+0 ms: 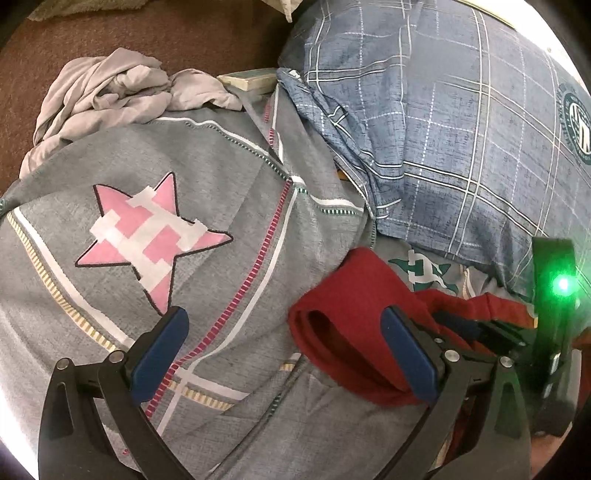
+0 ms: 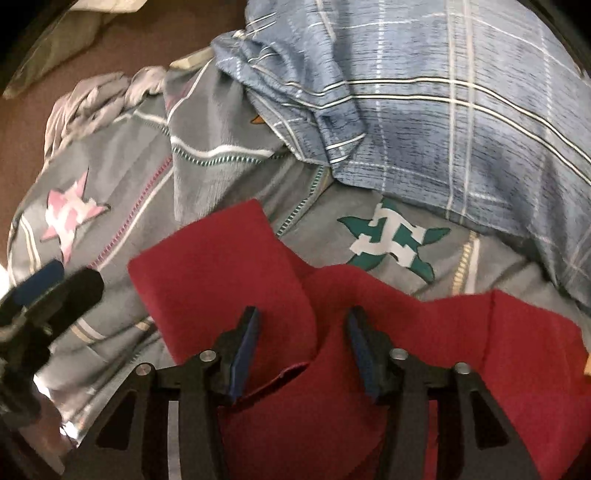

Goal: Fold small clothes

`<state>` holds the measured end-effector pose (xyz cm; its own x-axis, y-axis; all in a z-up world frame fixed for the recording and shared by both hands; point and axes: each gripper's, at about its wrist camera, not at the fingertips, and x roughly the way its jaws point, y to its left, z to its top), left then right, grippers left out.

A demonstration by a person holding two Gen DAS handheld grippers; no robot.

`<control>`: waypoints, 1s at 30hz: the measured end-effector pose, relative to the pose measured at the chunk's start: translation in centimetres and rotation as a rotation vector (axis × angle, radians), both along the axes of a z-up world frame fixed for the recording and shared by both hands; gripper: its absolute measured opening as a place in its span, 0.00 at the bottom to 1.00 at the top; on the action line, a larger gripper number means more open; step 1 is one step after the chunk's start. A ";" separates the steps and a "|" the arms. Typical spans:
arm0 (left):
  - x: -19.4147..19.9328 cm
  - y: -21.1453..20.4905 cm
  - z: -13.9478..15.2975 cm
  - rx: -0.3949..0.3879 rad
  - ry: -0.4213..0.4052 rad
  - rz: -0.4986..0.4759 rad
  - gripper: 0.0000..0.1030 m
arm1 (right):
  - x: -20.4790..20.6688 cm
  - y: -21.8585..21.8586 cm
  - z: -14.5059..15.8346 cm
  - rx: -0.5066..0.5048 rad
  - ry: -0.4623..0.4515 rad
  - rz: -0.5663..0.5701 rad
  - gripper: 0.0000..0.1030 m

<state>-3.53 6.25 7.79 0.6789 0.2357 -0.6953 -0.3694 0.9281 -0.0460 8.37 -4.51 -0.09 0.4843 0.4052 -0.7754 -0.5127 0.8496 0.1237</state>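
A small dark red garment (image 2: pixel 229 273) lies on a grey bedsheet (image 2: pixel 229 173) printed with stars. One leg is folded up toward the far left; the rest spreads to the right. My right gripper (image 2: pixel 303 343) is open, its blue pads (image 2: pixel 245 350) hovering over the garment's middle fold. My left gripper (image 1: pixel 284 343) is open over the sheet, its right pad (image 1: pixel 406 354) beside the red garment's left end (image 1: pixel 343 332). The left gripper also shows at the left edge of the right wrist view (image 2: pixel 48 291).
A blue plaid pillow (image 1: pixel 443 129) lies at the far right. A crumpled pale grey garment (image 1: pixel 110 92) sits at the far left on a brown surface (image 1: pixel 147 33). A small box (image 1: pixel 251 79) lies by the pillow. The other gripper's body with a green light (image 1: pixel 561 284) is at right.
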 end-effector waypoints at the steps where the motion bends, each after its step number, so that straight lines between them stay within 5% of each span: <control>1: 0.1 0.1 -0.1 -0.002 0.003 0.003 1.00 | -0.1 0.1 -0.1 -0.013 -0.001 0.004 0.24; 2: 0.0 0.2 -0.1 -0.004 0.004 0.005 1.00 | -0.3 0.1 0.1 -0.020 -0.002 0.002 0.14; 7: -0.3 0.4 0.3 -0.017 -0.023 0.021 1.00 | -3.1 -2.2 4.3 0.140 -0.037 -0.040 0.03; 17: -0.2 -1.2 0.2 -0.011 -0.038 -0.009 1.00 | -6.4 -10.5 11.7 0.195 -0.166 -0.138 0.03; 30: -0.5 -5.4 0.9 -0.137 -0.113 -0.291 1.00 | -8.5 -24.8 10.6 0.145 -0.148 -0.459 0.03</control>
<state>-4.07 0.88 8.72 0.7787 -0.0701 -0.6234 -0.0748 0.9763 -0.2033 -0.08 -29.35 10.52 0.7384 0.2236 -0.6363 -0.1114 0.9709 0.2119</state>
